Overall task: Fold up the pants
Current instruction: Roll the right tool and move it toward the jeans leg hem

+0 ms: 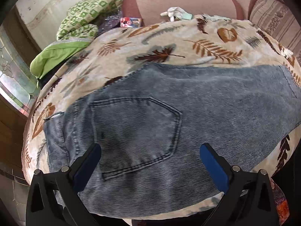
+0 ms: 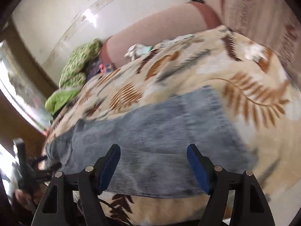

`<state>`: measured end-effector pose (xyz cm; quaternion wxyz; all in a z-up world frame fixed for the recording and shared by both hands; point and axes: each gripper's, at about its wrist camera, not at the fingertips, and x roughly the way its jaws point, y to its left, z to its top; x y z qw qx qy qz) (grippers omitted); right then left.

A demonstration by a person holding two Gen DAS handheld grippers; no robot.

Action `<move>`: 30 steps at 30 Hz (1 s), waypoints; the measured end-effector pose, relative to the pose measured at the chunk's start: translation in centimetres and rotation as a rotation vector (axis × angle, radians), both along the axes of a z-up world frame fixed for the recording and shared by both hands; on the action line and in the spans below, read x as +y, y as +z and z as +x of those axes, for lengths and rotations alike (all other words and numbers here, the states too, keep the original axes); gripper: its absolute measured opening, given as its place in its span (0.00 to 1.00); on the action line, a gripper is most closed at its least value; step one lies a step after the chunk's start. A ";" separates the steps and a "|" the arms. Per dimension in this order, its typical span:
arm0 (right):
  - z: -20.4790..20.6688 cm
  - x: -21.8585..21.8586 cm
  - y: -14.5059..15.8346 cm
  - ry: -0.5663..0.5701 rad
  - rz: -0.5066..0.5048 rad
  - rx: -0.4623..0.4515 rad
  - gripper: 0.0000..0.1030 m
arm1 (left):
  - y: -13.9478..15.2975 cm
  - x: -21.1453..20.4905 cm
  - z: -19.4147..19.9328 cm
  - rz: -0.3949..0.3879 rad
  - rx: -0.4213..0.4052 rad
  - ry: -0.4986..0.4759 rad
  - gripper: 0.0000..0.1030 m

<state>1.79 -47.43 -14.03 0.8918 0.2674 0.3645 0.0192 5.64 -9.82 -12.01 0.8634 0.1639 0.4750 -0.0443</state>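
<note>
So the jeans (image 1: 169, 116) are lying flat on a leaf-print blanket (image 1: 169, 37), back pocket (image 1: 139, 131) facing up, already doubled over leg on leg. The left gripper (image 1: 150, 162) hangs over the pocket end with its 2 fingers spread wide, nothing in them. The right gripper (image 2: 153, 166) is also spread wide and empty, over the near edge of the denim. The right view is pretty blurry. A green pillow (image 1: 56, 58) sits off at the blanket's far left.
</note>
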 end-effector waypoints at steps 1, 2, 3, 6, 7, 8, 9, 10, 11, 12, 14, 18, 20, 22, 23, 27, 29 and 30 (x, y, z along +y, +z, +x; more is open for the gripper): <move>-0.7 -1.4 -0.2 -0.029 0.038 0.007 0.74 | -0.2 -0.4 0.1 0.003 0.007 -0.010 1.00; -1.3 -2.5 -0.4 -0.055 0.066 0.012 0.74 | -0.6 -0.9 0.2 0.010 0.015 -0.020 1.00; -1.9 -3.4 -0.7 -0.073 0.091 0.014 0.74 | -1.1 -1.3 0.4 0.023 0.022 -0.023 1.00; -3.1 -4.9 -1.7 -0.072 0.181 0.008 0.74 | -2.6 -1.7 1.2 0.053 0.049 -0.018 1.00; -3.3 -5.1 -1.9 -0.074 0.197 0.004 0.74 | -2.9 -1.5 1.4 0.055 0.060 -0.016 1.00; -3.6 -5.3 -2.0 -0.077 0.207 0.005 0.74 | -3.0 -1.3 1.6 0.040 0.063 -0.012 1.00; -3.9 -5.3 -2.0 -0.081 0.212 0.003 0.74 | -3.0 -1.1 1.6 0.023 0.066 -0.008 1.00; -4.4 -5.5 -1.9 -0.082 0.225 -0.008 0.74 | -3.0 -1.1 1.6 0.019 0.072 -0.009 1.00; -5.1 -5.8 -1.8 -0.082 0.239 -0.022 0.74 | -3.0 -1.1 1.7 0.018 0.077 -0.014 1.00; -5.8 -6.1 -1.6 -0.093 0.244 -0.032 0.74 | -3.0 -1.1 1.8 0.019 0.081 -0.013 1.00; -6.9 -6.7 -1.3 -0.122 0.235 -0.047 0.74 | -2.8 -1.3 1.7 0.028 0.083 0.002 1.00; -6.9 -7.5 -1.4 -0.109 0.350 -0.106 0.75 | -2.4 -2.7 1.0 0.043 0.067 -0.034 1.00; -5.9 -7.4 -2.0 -0.092 0.395 -0.100 0.75 | -2.6 -3.0 0.6 0.059 0.060 -0.060 1.00; -4.4 -7.3 -3.1 -0.102 0.402 -0.050 0.75 | -3.1 -2.8 0.7 0.058 0.056 -0.076 1.00; -3.9 -7.2 -3.7 -0.115 0.397 -0.028 0.75 | -3.1 -2.4 0.6 0.037 0.057 -0.074 1.00; -3.4 -7.8 -4.4 -0.145 0.423 -0.024 0.75 | -3.3 -0.8 0.9 -0.051 0.125 -0.039 1.00; -4.2 -7.9 -3.5 -0.149 0.394 -0.051 0.75 | -3.1 -0.9 0.9 -0.036 0.134 -0.037 1.00; -4.8 -8.0 -3.1 -0.162 0.377 -0.055 0.75 | -2.9 -1.1 1.0 -0.024 0.134 -0.031 1.00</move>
